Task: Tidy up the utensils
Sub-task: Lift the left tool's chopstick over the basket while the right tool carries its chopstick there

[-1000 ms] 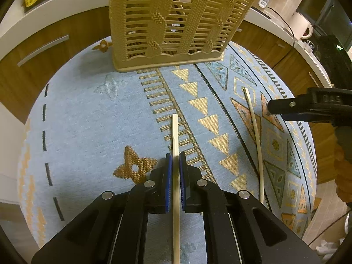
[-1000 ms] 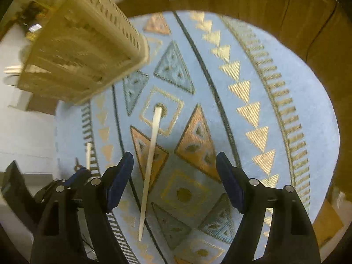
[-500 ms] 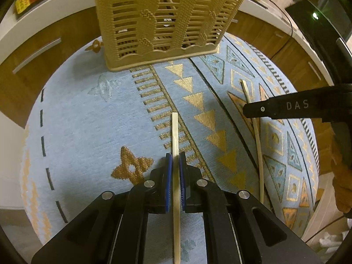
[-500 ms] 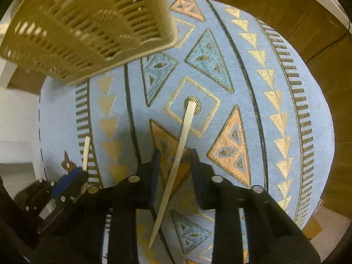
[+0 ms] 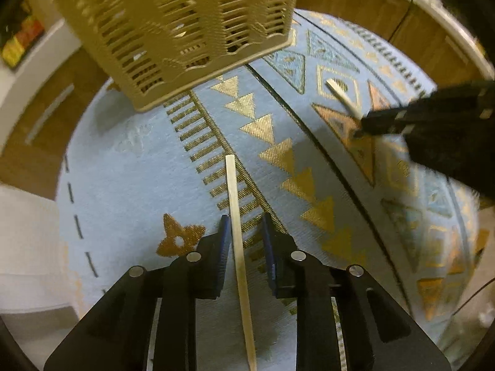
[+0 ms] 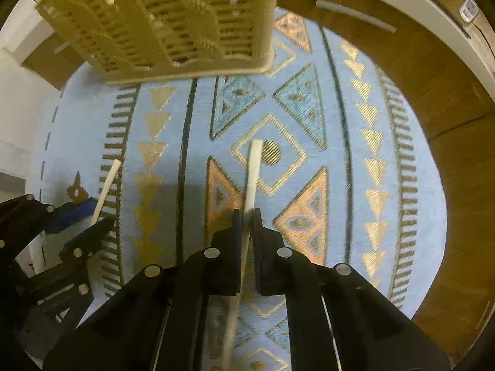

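A white chopstick [image 6: 252,176] is clamped in the right gripper [image 6: 247,216] above the mat [image 6: 355,160]; a wooden chopstick [image 5: 236,225] is seen between the parted left gripper [image 5: 244,228] fingers; the basket [image 5: 185,31] is set beyond.

On the mat [image 5: 130,185], the basket [image 5: 185,31] stands at the far end. One chopstick [image 5: 236,232] lies nearer, left; another chopstick [image 6: 252,179] lies to its right.
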Demonstrator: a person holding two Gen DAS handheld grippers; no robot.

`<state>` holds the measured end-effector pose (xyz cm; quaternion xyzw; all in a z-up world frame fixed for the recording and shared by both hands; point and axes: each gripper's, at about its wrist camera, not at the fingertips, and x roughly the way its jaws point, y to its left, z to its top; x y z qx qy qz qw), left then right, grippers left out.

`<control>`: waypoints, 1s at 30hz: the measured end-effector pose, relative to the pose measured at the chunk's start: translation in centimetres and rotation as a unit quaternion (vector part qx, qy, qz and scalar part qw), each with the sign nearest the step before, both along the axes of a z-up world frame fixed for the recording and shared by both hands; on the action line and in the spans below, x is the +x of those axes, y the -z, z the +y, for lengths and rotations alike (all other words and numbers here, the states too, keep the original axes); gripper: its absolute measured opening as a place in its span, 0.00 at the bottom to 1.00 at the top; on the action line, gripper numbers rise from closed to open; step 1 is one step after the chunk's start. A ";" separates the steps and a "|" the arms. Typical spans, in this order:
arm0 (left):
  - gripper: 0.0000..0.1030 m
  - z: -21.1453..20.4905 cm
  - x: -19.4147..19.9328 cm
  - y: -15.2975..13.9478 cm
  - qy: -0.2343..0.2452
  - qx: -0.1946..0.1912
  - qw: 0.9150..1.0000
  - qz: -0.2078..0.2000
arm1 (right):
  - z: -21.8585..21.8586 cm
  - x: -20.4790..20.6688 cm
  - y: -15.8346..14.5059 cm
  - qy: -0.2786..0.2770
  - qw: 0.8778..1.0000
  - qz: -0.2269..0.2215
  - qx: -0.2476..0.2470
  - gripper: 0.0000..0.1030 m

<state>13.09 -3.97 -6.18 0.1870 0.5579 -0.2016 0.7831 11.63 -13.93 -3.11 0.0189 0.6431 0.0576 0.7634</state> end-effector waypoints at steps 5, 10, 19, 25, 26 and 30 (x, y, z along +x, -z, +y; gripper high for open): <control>0.03 -0.4 -0.5 -0.1 -0.011 -0.007 1.000 -0.022 | -2.9 -1.4 -2.3 -0.012 0.998 -0.038 0.046 0.04; 0.03 2.0 -1.3 -4.2 -0.034 -0.123 0.990 -0.058 | -4.7 -2.8 -6.8 -0.027 0.989 -0.112 0.094 0.04; 0.03 5.1 -2.5 -17.1 -0.067 -0.274 0.932 -0.229 | -6.3 -2.6 -15.8 -0.016 0.947 -0.264 0.182 0.04; 0.04 5.1 -1.7 -22.7 -0.103 -0.339 0.869 -0.345 | -6.9 -2.1 -20.8 0.003 0.903 -0.389 0.182 0.04; 0.04 5.2 -1.8 -22.9 -0.111 -0.354 0.856 -0.361 | -6.8 -2.5 -21.4 0.013 0.889 -0.426 0.169 0.04; 0.04 4.4 -2.4 -22.5 -0.145 -0.373 0.805 -0.439 | -7.1 -3.2 -21.7 0.032 0.843 -0.510 0.168 0.04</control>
